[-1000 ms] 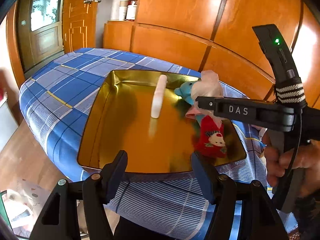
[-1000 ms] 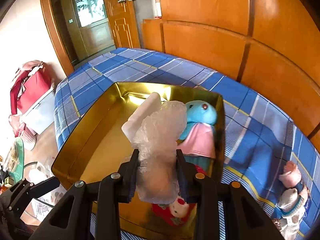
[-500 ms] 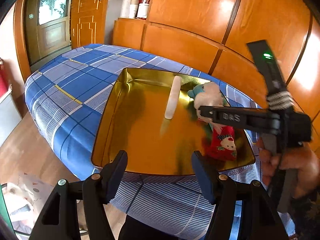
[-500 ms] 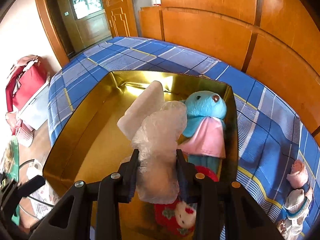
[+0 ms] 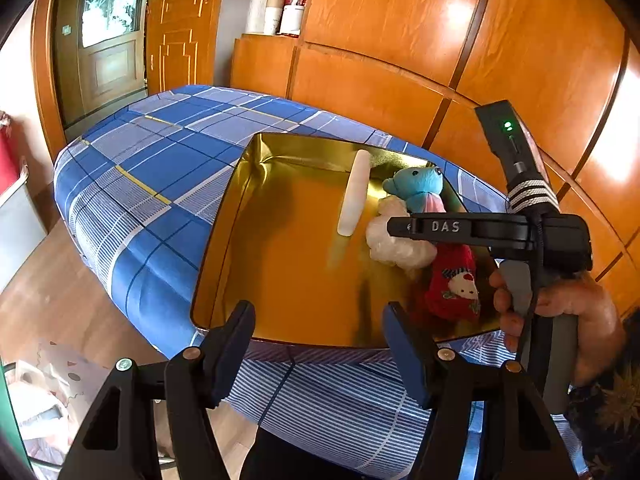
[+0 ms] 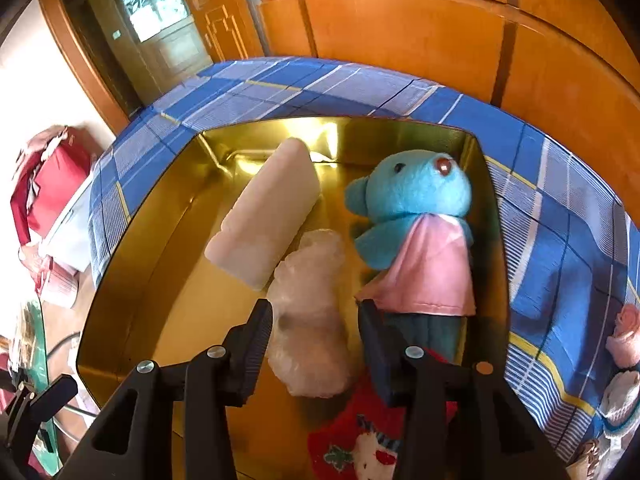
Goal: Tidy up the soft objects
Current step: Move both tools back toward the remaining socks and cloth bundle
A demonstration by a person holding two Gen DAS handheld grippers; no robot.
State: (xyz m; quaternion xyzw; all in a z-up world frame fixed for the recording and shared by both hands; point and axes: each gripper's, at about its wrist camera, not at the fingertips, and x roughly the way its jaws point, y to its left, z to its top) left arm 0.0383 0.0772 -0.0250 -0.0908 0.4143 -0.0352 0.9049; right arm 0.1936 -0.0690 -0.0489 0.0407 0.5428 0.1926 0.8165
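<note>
The right gripper [image 6: 314, 322] has just been opening and lets go of the crinkly plastic bundle [image 6: 308, 320], which lies in the gold tray [image 6: 132, 280] between its jaws, the blue teddy [image 6: 412, 216] at two o'clock. The left gripper [image 5: 318, 344] hangs open, empty. Next, lift away and fetch the pink toy [image 6: 624, 336] at three o'clock.

Both wrist views look steeply down; right sits closer; they share the gold tray [image 5: 224, 236] [image 6: 132, 240].

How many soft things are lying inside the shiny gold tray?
4: a pale foam block near the middle, a crinkly plastic bundle beside it, a blue teddy along the right wall, and a red sock at the near edge. More may hide underneath.
</note>
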